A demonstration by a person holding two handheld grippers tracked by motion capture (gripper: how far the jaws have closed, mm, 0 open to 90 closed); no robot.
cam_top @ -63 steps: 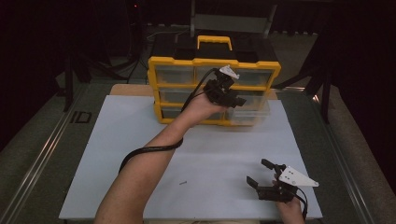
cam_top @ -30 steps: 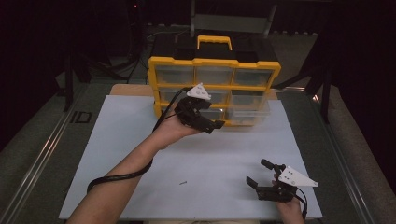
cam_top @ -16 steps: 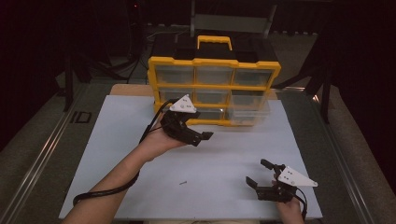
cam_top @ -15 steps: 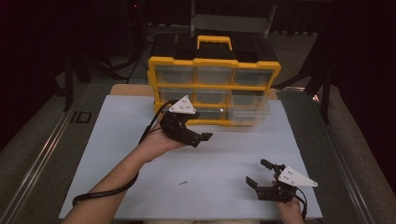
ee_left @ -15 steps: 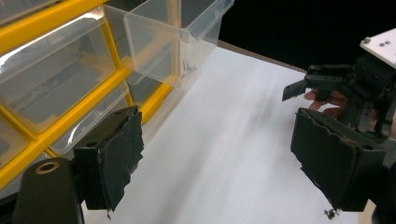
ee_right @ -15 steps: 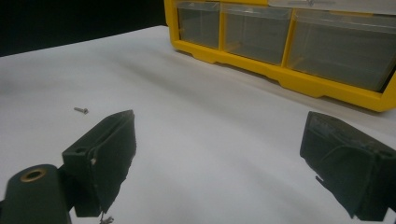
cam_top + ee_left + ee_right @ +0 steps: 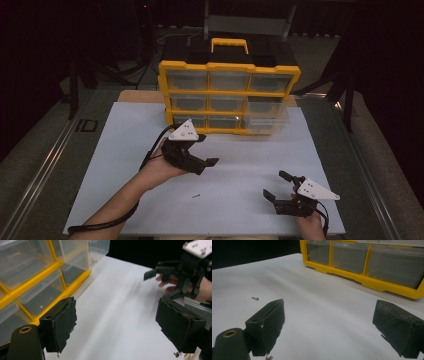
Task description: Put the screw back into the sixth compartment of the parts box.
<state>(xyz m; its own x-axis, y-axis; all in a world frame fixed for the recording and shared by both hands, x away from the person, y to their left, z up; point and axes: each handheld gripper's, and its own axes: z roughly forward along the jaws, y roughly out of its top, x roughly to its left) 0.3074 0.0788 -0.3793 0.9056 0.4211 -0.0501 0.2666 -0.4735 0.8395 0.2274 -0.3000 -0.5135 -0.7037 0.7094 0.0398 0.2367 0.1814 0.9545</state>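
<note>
White table top [image 7: 250,170]; yellow drawer organizer [image 7: 229,92] stands at its far edge, one small screw [image 7: 196,196] lies near the front.

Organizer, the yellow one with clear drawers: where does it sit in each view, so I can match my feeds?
High view: organizer at top centre, on the far side of the mat.
Left gripper view: upper left, running off the left edge.
Right gripper view: along the top, centre to right.
Shared landmark: the white mat under its front edge in all three views.
</note>
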